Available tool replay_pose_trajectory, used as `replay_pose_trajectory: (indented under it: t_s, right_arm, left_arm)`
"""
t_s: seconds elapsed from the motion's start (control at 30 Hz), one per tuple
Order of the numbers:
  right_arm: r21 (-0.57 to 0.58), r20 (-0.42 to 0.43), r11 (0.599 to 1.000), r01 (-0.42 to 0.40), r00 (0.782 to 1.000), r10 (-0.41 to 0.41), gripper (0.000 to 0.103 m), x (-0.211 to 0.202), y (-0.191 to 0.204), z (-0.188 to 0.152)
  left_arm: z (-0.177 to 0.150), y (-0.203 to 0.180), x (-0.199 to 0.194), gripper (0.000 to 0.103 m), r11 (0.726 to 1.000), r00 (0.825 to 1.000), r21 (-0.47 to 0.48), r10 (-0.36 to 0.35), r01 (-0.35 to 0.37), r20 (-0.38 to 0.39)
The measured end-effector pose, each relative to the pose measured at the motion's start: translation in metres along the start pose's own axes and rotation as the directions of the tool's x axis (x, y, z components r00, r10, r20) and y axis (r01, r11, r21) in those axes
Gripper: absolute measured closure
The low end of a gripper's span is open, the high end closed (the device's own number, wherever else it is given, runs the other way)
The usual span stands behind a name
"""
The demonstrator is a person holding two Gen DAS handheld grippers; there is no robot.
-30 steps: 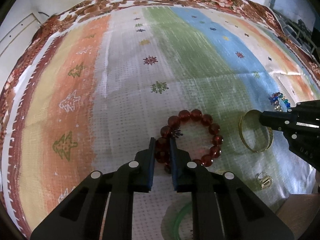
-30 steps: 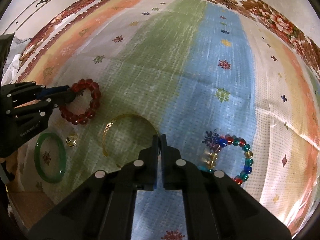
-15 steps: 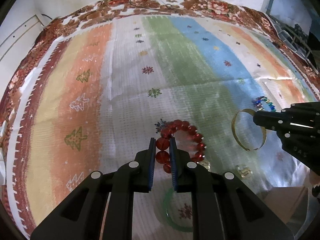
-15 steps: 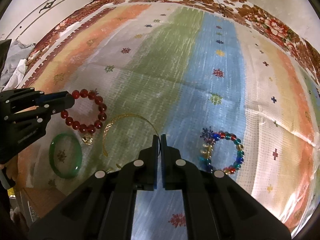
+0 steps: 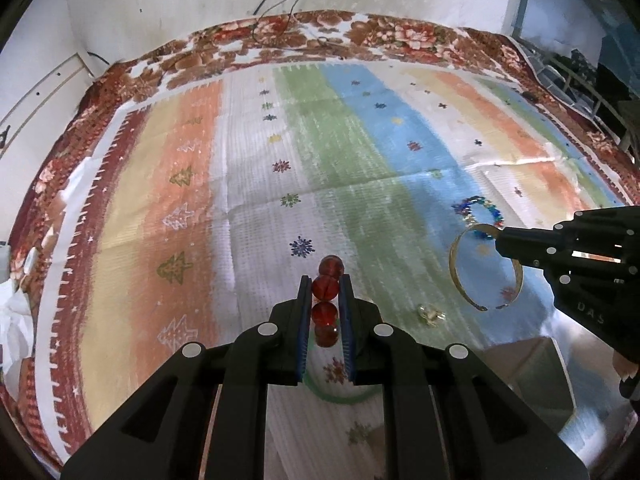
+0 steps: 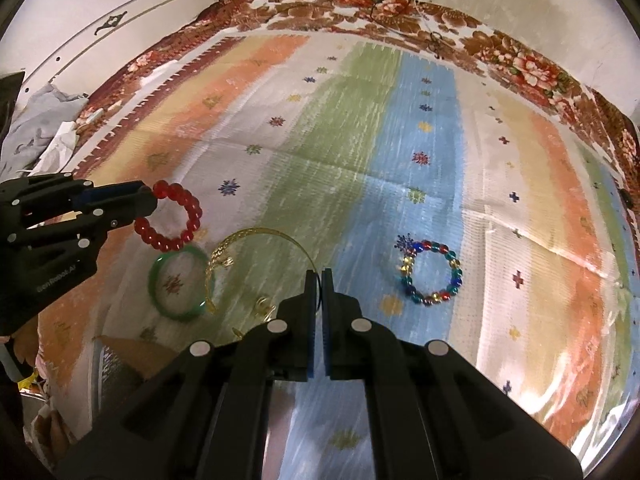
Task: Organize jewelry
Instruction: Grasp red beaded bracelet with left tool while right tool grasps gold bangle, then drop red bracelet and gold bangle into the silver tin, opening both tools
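Observation:
My left gripper [image 5: 325, 286] is shut on a red bead bracelet [image 5: 326, 287] and holds it in the air, hanging edge-on; the right wrist view shows its full ring [image 6: 170, 222]. My right gripper [image 6: 319, 276] is shut on a thin gold bangle [image 6: 244, 240], lifted above the cloth; the left wrist view shows the bangle [image 5: 480, 268] at the right. A green bangle [image 6: 180, 286], a small gold ring [image 6: 265, 305] and a multicoloured bead bracelet [image 6: 432, 274] lie on the striped cloth.
The striped cloth [image 6: 360, 140] covers the table, with a floral border at the back. A brown box corner [image 5: 532, 372] sits at the near edge. Crumpled fabric [image 6: 44, 120] lies past the left edge. Cables run up the back wall.
Both grippers have risen away from the cloth. The red bracelet is lifted off the cloth and hangs from the left gripper. The gold bangle has risen with the right gripper.

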State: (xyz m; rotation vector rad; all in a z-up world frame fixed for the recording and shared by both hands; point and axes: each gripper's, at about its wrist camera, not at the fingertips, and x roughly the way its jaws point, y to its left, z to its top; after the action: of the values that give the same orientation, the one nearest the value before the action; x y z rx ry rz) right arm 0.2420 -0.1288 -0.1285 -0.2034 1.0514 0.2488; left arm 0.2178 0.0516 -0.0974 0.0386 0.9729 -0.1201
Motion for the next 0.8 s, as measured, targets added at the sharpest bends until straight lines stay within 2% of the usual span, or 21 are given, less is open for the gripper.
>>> replay_pose_trajectory:
  t_s: [0.5, 0.8]
  right_arm:
    - [0.000, 0.066, 1.000, -0.007, 0.998, 0.007, 0.099, -0.070, 0.025, -0.034]
    - [0.014, 0.079, 1.000, -0.011, 0.997, 0.010, 0.099, -0.092, 0.035, -0.056]
  left_arm:
    - [-0.023, -0.030, -0.074, 0.090, 1.000, 0.996, 0.024, -0.016, 0.014, 0.086]
    - [-0.046, -0.043, -0.094, 0.090, 0.999, 0.995, 0.021, -0.031, 0.029, 0.094]
